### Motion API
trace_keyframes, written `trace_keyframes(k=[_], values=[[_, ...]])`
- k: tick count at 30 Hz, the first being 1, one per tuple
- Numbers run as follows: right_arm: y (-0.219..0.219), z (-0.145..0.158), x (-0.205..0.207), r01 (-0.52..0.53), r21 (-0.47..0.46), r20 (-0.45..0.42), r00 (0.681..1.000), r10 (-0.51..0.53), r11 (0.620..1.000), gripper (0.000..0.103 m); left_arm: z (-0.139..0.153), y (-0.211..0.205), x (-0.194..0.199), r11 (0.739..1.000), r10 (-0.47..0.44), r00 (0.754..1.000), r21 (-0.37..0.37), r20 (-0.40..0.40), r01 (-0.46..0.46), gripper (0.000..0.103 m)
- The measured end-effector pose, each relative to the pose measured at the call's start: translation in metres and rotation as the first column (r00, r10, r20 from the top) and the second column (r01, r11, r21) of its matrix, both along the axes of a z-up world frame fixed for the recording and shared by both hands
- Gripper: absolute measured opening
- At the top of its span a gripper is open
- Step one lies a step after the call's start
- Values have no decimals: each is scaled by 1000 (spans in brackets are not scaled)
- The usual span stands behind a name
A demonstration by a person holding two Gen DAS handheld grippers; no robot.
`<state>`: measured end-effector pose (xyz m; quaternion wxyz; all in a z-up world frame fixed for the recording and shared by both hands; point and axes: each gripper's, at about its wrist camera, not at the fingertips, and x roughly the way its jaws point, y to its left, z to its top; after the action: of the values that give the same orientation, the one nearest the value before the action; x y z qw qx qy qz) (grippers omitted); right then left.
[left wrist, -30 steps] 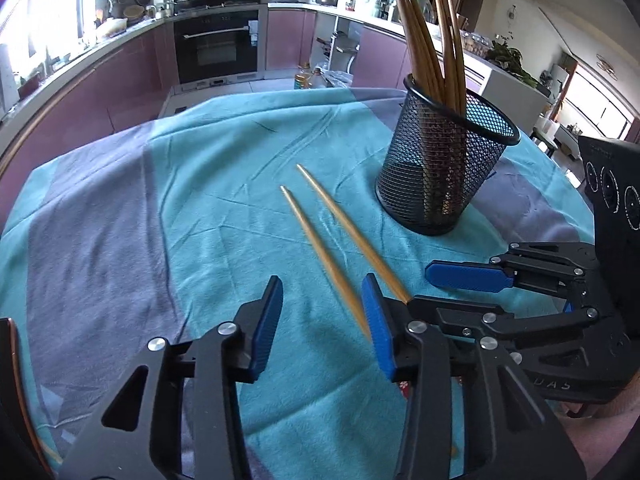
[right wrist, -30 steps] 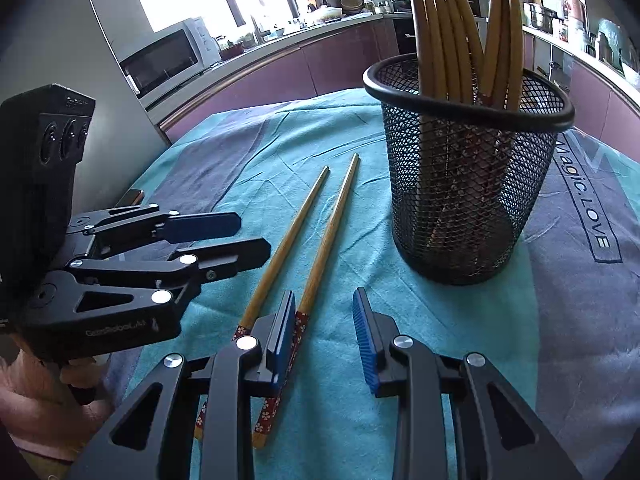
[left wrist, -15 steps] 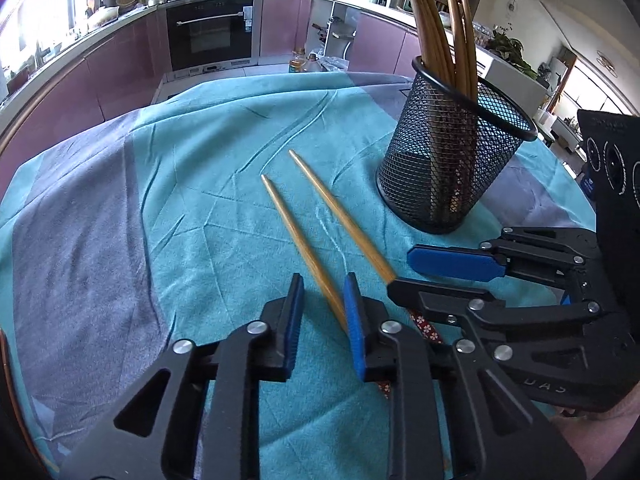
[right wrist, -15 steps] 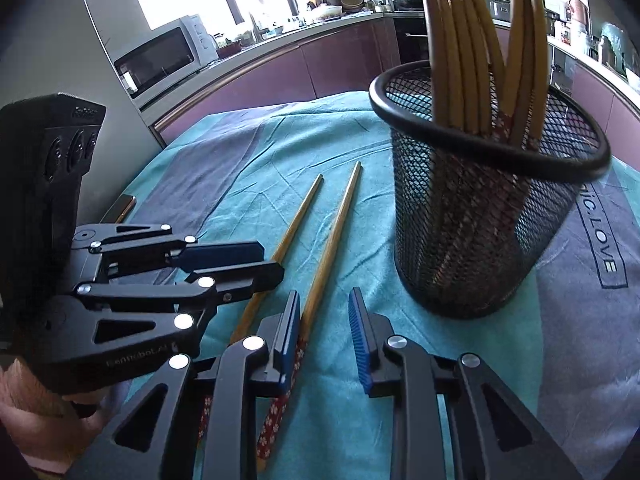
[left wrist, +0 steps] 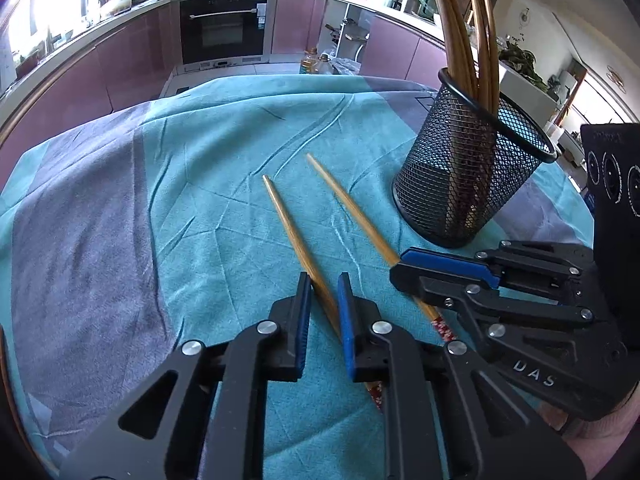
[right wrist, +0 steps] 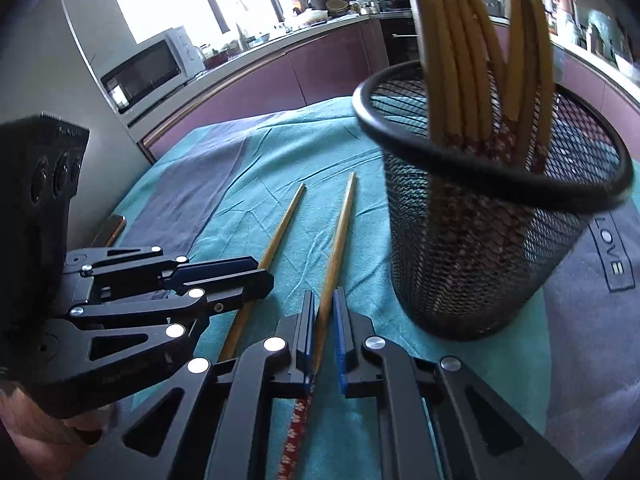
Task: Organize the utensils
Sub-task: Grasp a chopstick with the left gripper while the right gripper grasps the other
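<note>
Two wooden chopsticks lie side by side on the teal cloth (left wrist: 192, 184), thin tips pointing far, patterned red ends near. The left gripper (left wrist: 323, 300) is closing its jaws around the left chopstick (left wrist: 294, 236); the right gripper (right wrist: 323, 312) is clamped on the right chopstick (right wrist: 338, 240). The mesh cup (right wrist: 472, 264), holding more sticks upright, stands just right of them.

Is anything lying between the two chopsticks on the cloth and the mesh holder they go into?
Nothing visible does. The left chopstick and the right chopstick lie on bare teal tablecloth, and the cloth up to the black mesh holder is clear. Only the chopsticks already standing in it crowd its opening.
</note>
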<state>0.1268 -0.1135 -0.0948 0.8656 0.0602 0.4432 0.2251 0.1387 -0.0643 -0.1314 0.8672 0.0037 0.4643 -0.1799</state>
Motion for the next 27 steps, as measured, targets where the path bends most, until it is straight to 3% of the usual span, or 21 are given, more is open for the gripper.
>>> trace_keyframes(k=[7,27], values=[[-4,11,-12,-32,38,19,999,32,999,6,3,-1,-12,1000,4,1000,-12,0,-4,8],[8,0,-10,-78,-45,-2,997,78,996,7,-2,-14,-19,999,-29,1000,32,-4,29,11]])
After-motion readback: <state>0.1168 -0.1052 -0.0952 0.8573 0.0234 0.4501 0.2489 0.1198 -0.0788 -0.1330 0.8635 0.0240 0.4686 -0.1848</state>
